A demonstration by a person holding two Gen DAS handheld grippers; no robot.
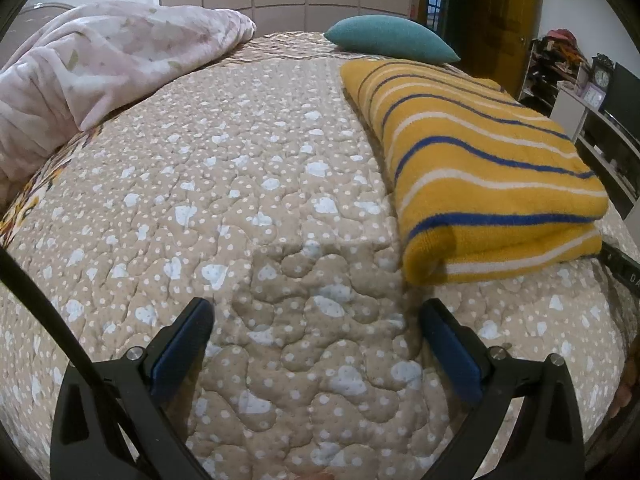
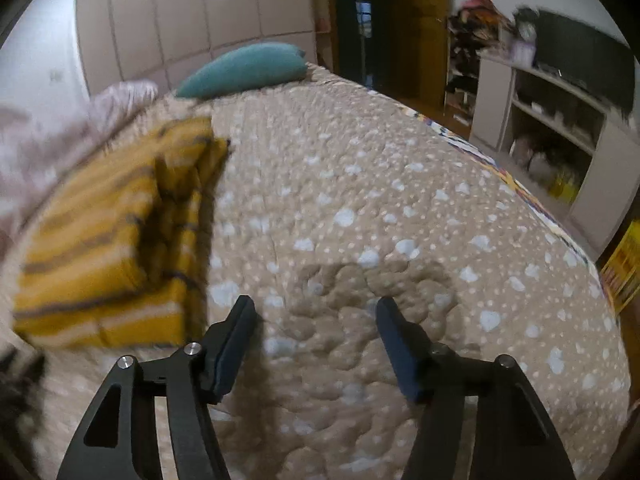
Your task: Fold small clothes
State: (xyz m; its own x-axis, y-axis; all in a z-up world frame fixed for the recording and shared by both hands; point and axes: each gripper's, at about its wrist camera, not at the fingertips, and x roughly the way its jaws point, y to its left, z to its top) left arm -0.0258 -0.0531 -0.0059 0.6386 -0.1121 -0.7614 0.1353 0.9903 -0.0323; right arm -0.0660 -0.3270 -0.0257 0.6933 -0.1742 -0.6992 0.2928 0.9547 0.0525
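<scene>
Both sets of jaws stand wide apart and empty. The left gripper (image 1: 316, 320) hovers over bare bedspread (image 1: 224, 184), its blue pads (image 1: 182, 344) pressing on nothing. The right gripper (image 2: 316, 316) likewise has only quilted cover between its fingers; its view is smeared by motion, so fine detail there cannot be read.

The task's thing, a yellow striped cloth (image 1: 480, 168) with blue and white bands, lies folded on the bed. In the left wrist view it sits to the right of, and slightly farther than, the left jaws, squared into a thick rectangle with a rounded fold at its near edge and at least two layers visible at its right corner. In the right wrist view the same cloth (image 2: 104, 232) lies to the left of the right jaws, close to them but not touching. A dark part of the other tool (image 1: 620, 264) shows just beside its near right corner.

Farther off lie a teal cushion (image 1: 392, 38) and, at far left, a rumpled pink blanket (image 1: 100, 64). Shelving (image 2: 560, 120) stands beyond the right side of the bed.

Judged from the lie of things, this cloth is finished: folded, released and lying flat. No other small garment awaiting folding is visible on the bed, so whether more remains cannot be told.
</scene>
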